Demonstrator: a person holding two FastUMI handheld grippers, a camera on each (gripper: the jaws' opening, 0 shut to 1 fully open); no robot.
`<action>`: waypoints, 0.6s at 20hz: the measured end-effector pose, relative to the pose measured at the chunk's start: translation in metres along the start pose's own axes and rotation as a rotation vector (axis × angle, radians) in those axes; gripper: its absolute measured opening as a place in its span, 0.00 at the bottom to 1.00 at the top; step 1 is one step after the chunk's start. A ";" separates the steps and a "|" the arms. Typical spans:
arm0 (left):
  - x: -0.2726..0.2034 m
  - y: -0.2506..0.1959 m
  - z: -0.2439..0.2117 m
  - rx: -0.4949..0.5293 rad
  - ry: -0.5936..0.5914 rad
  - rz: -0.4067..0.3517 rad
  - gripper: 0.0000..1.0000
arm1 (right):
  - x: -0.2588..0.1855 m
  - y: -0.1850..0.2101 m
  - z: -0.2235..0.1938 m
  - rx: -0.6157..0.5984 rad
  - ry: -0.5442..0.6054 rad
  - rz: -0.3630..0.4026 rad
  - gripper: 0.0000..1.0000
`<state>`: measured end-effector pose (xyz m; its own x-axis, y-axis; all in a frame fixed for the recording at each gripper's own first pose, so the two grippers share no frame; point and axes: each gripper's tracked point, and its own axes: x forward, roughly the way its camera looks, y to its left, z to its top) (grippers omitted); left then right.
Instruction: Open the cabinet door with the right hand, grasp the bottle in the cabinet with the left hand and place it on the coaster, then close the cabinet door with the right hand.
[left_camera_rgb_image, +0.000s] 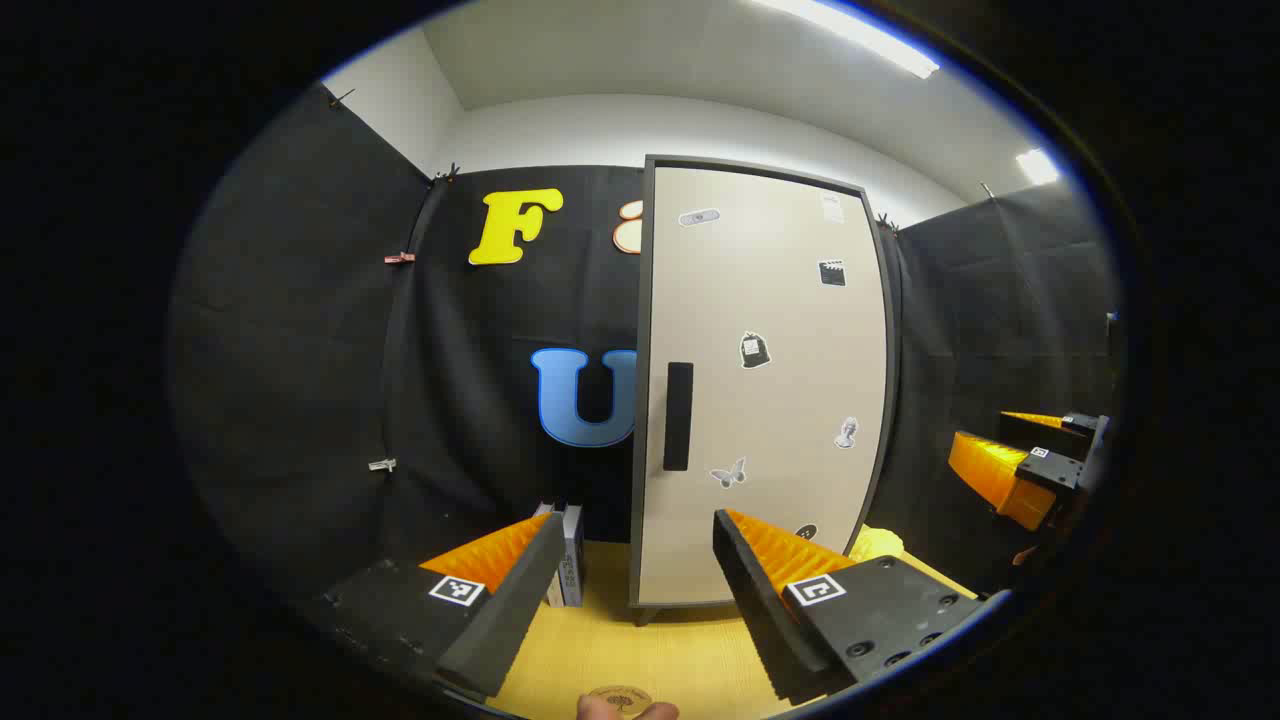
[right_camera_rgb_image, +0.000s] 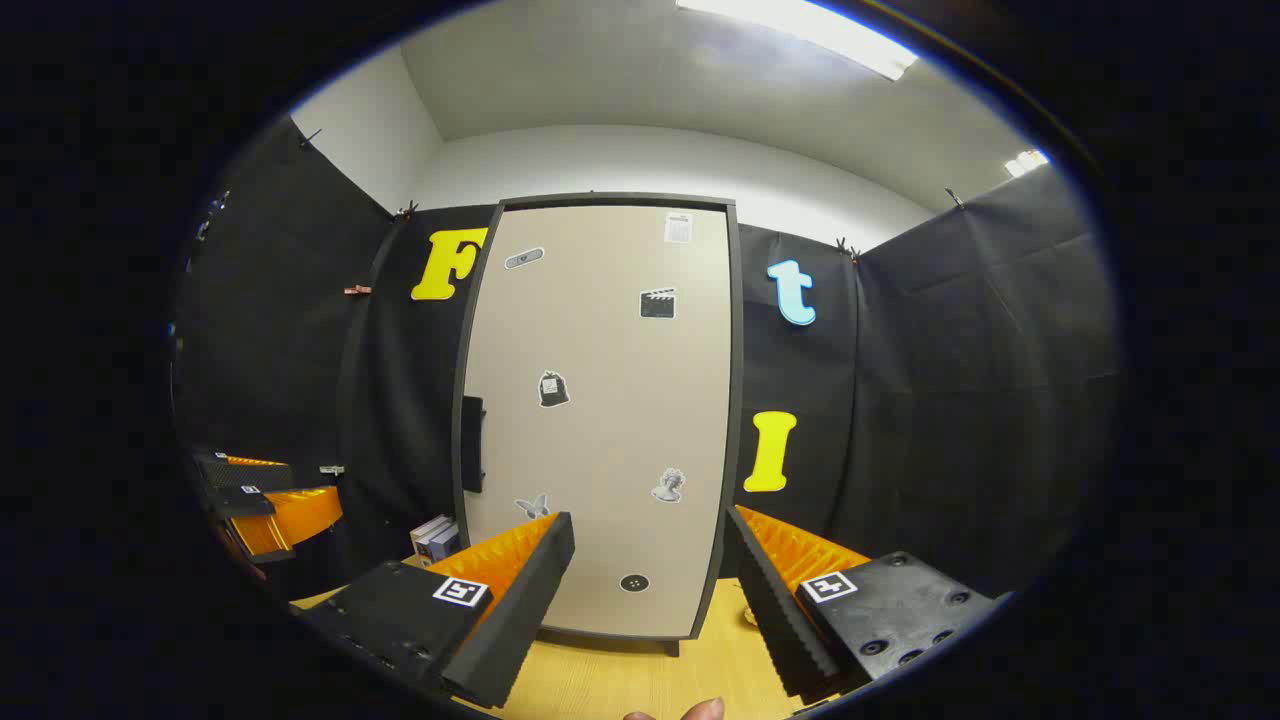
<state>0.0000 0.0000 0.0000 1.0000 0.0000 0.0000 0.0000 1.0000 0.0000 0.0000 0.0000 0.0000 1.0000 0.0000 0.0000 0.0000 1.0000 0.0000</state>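
A tall beige cabinet (left_camera_rgb_image: 765, 380) with a dark frame stands on the wooden table, its door shut and dotted with small stickers. The door's black handle (left_camera_rgb_image: 678, 416) runs upright near the left edge; in the right gripper view the handle (right_camera_rgb_image: 473, 443) sits at the door's left side. A round coaster (left_camera_rgb_image: 620, 699) lies on the table at the bottom edge of the left gripper view. My left gripper (left_camera_rgb_image: 625, 600) is open, in front of the cabinet and short of it. My right gripper (right_camera_rgb_image: 650, 590) is open too, facing the door's lower half. The bottle is hidden behind the door.
A few books (left_camera_rgb_image: 570, 560) stand left of the cabinet against the cloth wall. A yellow object (left_camera_rgb_image: 878, 543) peeks out at the cabinet's right foot. The other gripper (left_camera_rgb_image: 1020, 470) hovers at the far right of the left gripper view. Fingertips (left_camera_rgb_image: 610, 708) show at the bottom edge.
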 end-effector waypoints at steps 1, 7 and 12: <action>0.000 0.001 0.000 0.003 -0.003 0.001 0.94 | -0.002 0.000 -0.003 0.000 0.009 -0.001 0.97; -0.001 -0.002 -0.002 0.016 0.007 -0.014 0.94 | -0.006 0.002 -0.007 -0.009 0.023 -0.004 0.97; -0.002 -0.005 -0.002 0.013 0.006 -0.020 0.94 | -0.007 -0.001 -0.008 0.004 0.028 -0.009 0.97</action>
<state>-0.0022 -0.0054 -0.0016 0.9998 -0.0201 -0.0062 0.0201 0.9997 0.0130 -0.0071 -0.0009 -0.0076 0.9996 -0.0092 -0.0285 0.0093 1.0000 0.0036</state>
